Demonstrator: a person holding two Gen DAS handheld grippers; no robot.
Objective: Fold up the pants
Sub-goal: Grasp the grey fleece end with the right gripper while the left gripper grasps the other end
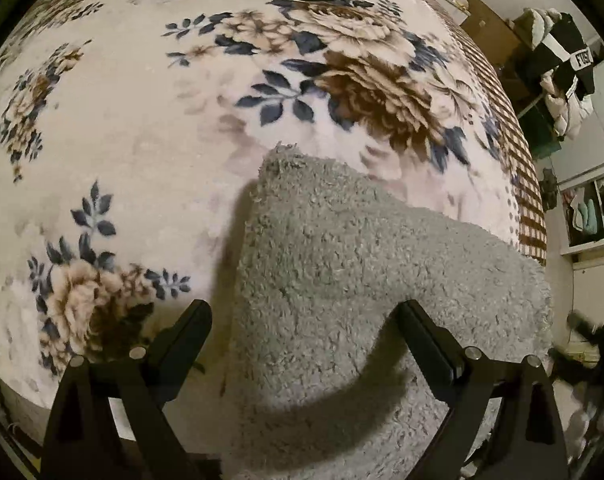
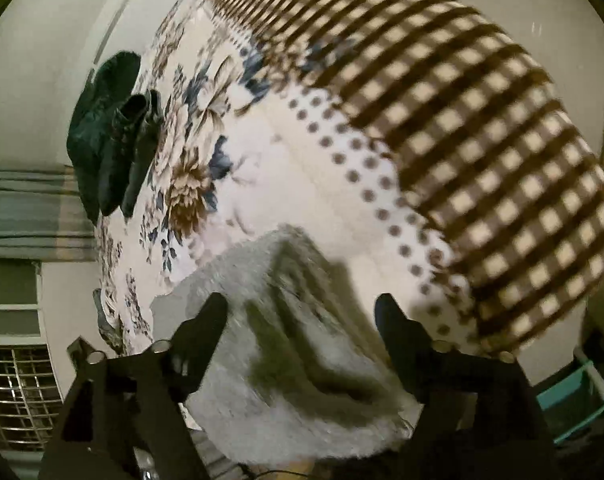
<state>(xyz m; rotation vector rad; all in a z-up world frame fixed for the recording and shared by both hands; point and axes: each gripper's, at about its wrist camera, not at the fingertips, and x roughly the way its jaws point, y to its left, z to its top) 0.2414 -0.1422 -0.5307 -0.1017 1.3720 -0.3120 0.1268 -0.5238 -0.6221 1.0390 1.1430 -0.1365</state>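
Right now, a pair of fluffy grey pants (image 1: 341, 280) is lying on a bed covered by a cream floral blanket (image 1: 142, 128) printed with brown blossoms and dark blue leaves. The pants are sitting near the blanket's edge, where the flower print is giving way to rows of brown dots and then a brown-and-cream checked border (image 2: 481, 140).

From the left wrist view, the left gripper (image 1: 303, 320) is hovering low over the grey fabric with its two black fingers spread wide apart, one over the blanket beside the pants and the other over the pants; nothing is being pinched between them. A rounded corner of the garment is pointing away from the camera onto the flowers, and shadow is falling across the fabric below the fingers.

From the right wrist view, which is blurred, the right gripper (image 2: 302, 312) is likewise standing open, its fingers straddling a rumpled, raised fold of the same grey pants without closing on it.

At the far side of the bed, a stack of dark green folded clothes (image 2: 110, 144) is resting on the blanket, well apart from the pants.
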